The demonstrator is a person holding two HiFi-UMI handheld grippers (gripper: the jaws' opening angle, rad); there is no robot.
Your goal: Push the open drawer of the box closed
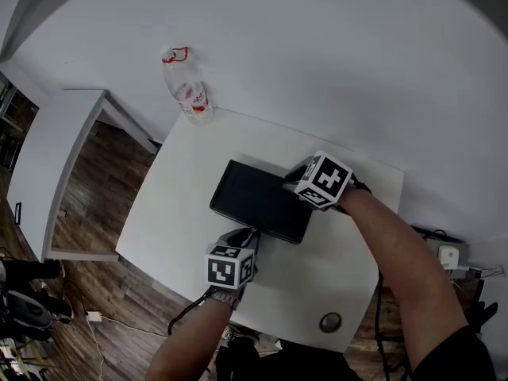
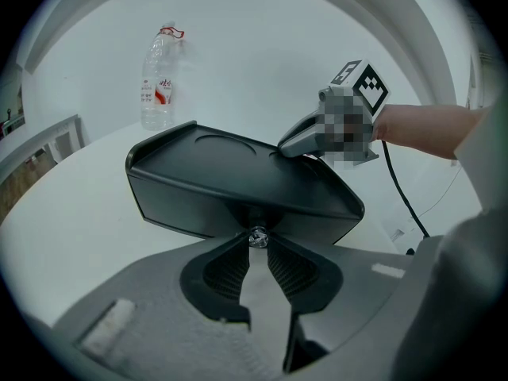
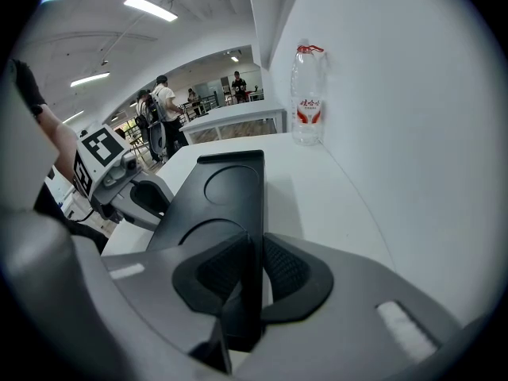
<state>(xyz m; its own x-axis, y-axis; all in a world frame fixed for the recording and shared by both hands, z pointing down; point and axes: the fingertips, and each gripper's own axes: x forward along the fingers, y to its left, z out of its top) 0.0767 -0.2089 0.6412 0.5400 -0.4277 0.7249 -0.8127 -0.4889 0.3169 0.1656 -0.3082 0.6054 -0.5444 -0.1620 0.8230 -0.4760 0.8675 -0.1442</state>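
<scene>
A flat black box [image 1: 258, 197] lies in the middle of the white table [image 1: 182, 228]. Two round recesses mark its lid [image 3: 222, 181]. Its drawer front [image 2: 198, 205] faces me and sits close under the lid, with no gap showing. At the middle of that front is a small shiny knob [image 2: 258, 236], and my left gripper [image 2: 258, 241] [image 1: 248, 238] is shut on it with both fingertips. My right gripper [image 3: 249, 264] [image 1: 295, 178] is at the box's far right end, shut on the thin upright edge of the box.
A clear water bottle [image 1: 189, 90] with a red cap strap stands at the table's far left corner against the white wall. A small round disc [image 1: 330, 321] lies near the front right edge. Wooden floor and a cable are below left. People stand in the far background [image 3: 163, 105].
</scene>
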